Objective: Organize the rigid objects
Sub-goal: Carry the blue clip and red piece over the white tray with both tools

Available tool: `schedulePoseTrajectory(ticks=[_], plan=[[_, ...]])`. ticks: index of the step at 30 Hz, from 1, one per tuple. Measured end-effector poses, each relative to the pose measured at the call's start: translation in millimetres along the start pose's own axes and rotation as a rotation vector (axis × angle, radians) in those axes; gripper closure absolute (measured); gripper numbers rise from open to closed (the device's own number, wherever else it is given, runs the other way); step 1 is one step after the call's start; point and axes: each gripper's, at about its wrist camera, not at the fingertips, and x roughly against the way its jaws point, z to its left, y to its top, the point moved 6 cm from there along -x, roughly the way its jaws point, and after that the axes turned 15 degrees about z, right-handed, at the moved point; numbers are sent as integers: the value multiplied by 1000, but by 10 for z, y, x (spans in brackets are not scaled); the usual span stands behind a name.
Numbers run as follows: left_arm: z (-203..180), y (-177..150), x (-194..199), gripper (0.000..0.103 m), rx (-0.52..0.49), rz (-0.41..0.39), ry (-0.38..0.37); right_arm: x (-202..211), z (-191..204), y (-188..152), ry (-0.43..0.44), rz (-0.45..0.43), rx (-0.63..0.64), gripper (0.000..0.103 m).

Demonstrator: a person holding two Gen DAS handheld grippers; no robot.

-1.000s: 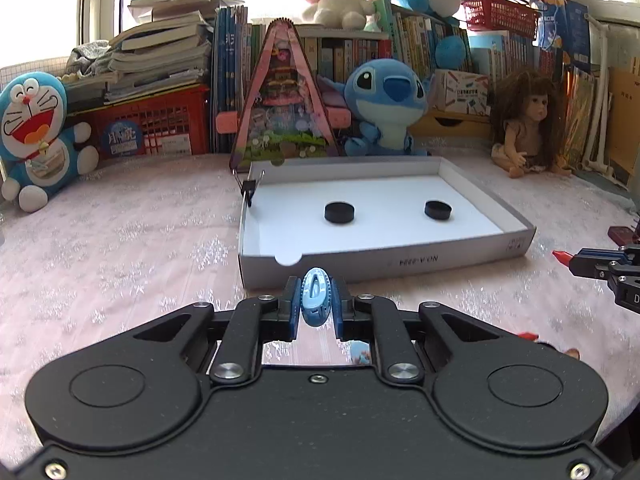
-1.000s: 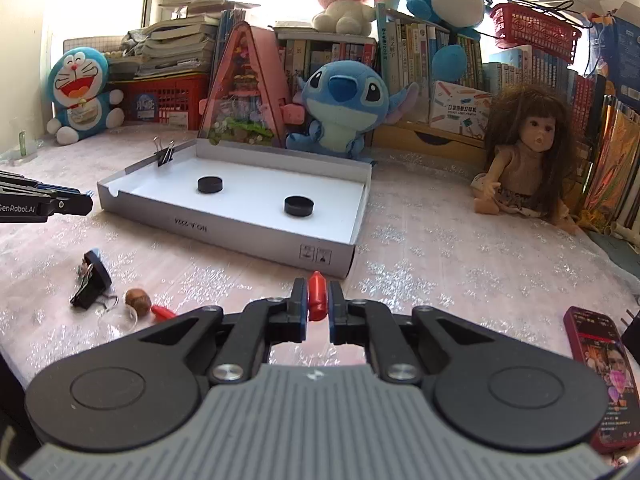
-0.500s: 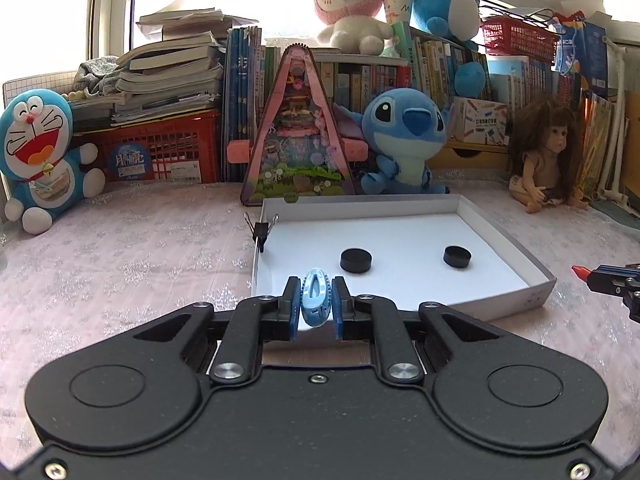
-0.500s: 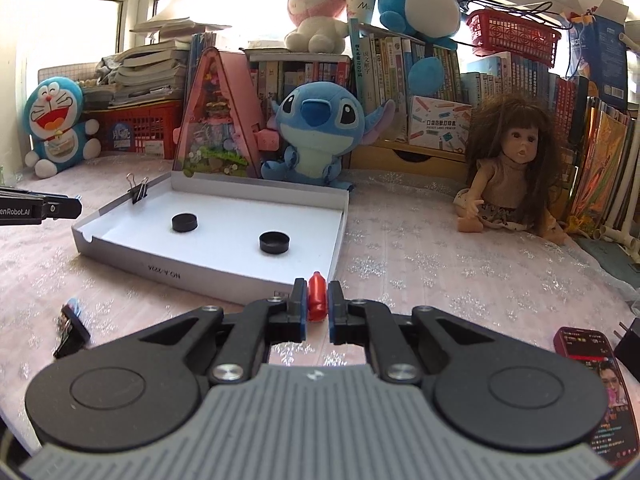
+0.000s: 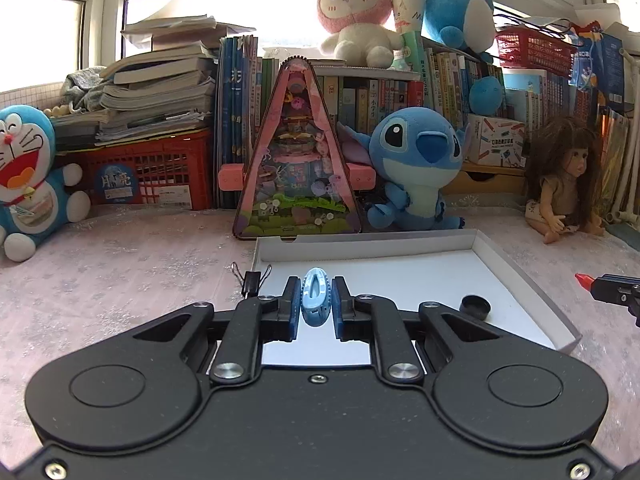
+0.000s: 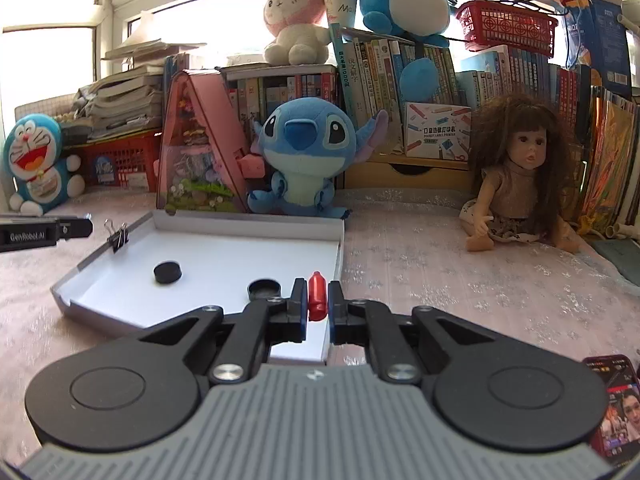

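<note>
Left gripper [image 5: 316, 304] jaws clamp a ridged pale-blue oval piece [image 5: 316, 298]; right gripper [image 6: 318, 300] jaws a glossy red capsule [image 6: 317, 295].

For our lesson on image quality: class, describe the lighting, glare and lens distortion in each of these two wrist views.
Left wrist view: windows behind the bookshelf blow out to white, backlighting the plush toys; straight lines bow near the edges, and the white tray looks skewed. Right wrist view: the same window glare, the doll evenly lit, dark vignette at the corners; the red piece stays sharp.
</note>
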Motion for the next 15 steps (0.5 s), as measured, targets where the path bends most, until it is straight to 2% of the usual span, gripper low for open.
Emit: schedulePoseTrajectory(ticks=[4, 8, 15], plan=[[-4, 95, -223, 88, -6, 9, 2, -133, -19, 129, 23, -5, -33, 90], [28, 123, -473, 88, 34, 51, -14, -325, -29, 207, 38, 7, -65, 90], [38, 95, -769, 88, 36, 95, 22, -703, -83, 228, 84, 63, -168, 90]])
